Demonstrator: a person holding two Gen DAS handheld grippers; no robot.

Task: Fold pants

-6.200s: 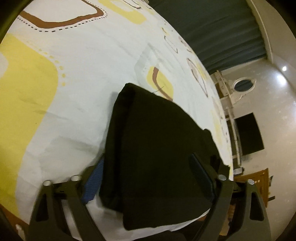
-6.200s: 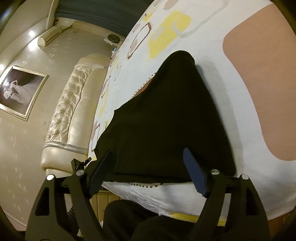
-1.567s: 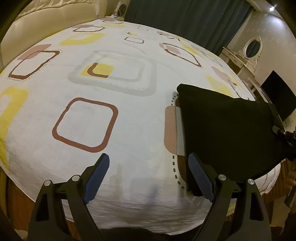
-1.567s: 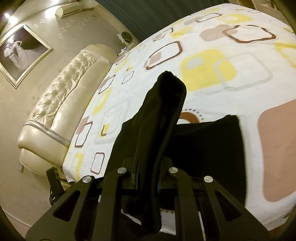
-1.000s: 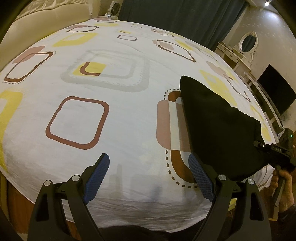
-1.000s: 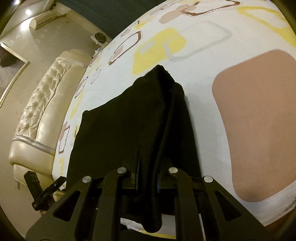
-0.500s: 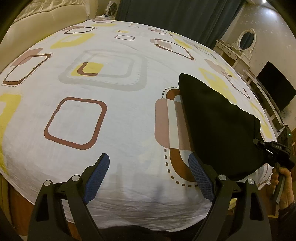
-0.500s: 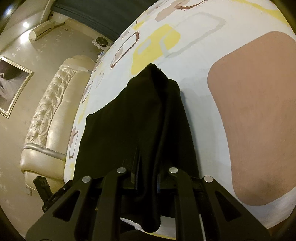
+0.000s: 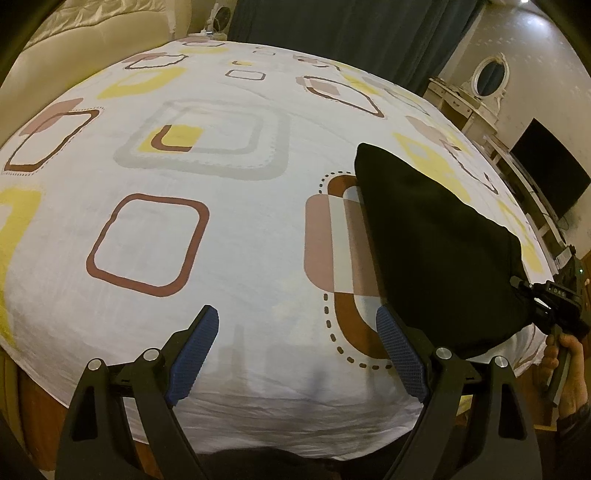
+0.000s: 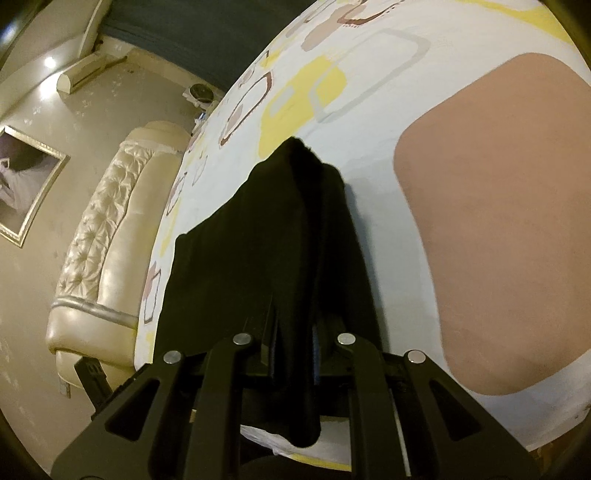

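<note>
Left wrist view. Your left gripper (image 9: pixel 297 354) hangs over the near edge of the bed sheet (image 9: pixel 236 258), its jaws spread wide with nothing between them; the blue pads (image 9: pixel 194 354) frame bare sheet printed with brown, yellow and grey rounded squares. The black pants (image 9: pixel 436 243), folded into a compact dark bundle, lie on the right part of the sheet, near its near-right edge, with one corner pointing toward the far side. The right pad of your left gripper sits just beside the bundle's near-left edge; whether it touches cannot be told. At the far right of this view your right hand (image 9: pixel 570 373) grips the handle of the right gripper (image 9: pixel 532 295), whose tip meets the pants at their near-right corner.

Right wrist view. Your right gripper (image 10: pixel 293 354) is closed tight on a thick ridge of the pants (image 10: pixel 258 240); the fabric passes between the fingers and a short lobe hangs below them. Beyond the grip the pants rise as a fold and spread flat to the left over the sheet (image 10: pixel 491 229). A padded cream headboard (image 10: pixel 107 221) stands at the left, a framed picture (image 10: pixel 22 184) on the wall beside it, and a dark curtain (image 10: pixel 207 33) hangs at the far side.
</note>
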